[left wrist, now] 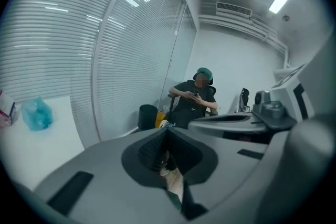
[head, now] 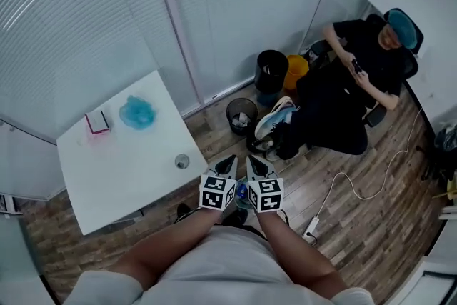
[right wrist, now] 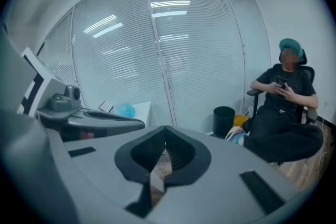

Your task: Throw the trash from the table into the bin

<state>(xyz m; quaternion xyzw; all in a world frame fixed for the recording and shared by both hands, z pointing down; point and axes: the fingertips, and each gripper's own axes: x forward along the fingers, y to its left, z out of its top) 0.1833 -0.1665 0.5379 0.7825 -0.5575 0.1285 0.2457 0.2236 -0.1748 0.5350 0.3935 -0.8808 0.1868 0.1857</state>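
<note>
Wood-plank floor [head: 357, 225] fills the right and near part of the head view; pale slatted blinds [head: 86, 25] close off the far left.

White square table [head: 128, 161] stands at left, against the blinds.

A seated person in black clothing [head: 343, 103] occupies a chair at far right, hands together in front of the chest.

Tall black cylindrical bin [head: 270, 71] stands at the foot of the blinds, with a yellow container [head: 295, 68] just right of it. A smaller black mesh bin [head: 241, 115] sits nearer, just off the table's right corner, with pale scraps inside.

Left gripper [head: 228, 165] and right gripper [head: 255, 165] are side by side over the floor, near the table's right edge. Each one's own view shows the jaws clenched tip to tip, gripping nothing.

Trash lies on the table:
- crumpled blue plastic bag [head: 136, 111], far side
- small pink-and-white box [head: 96, 122], just left of the bag
- small round cup [head: 181, 161], near the right edge
</note>
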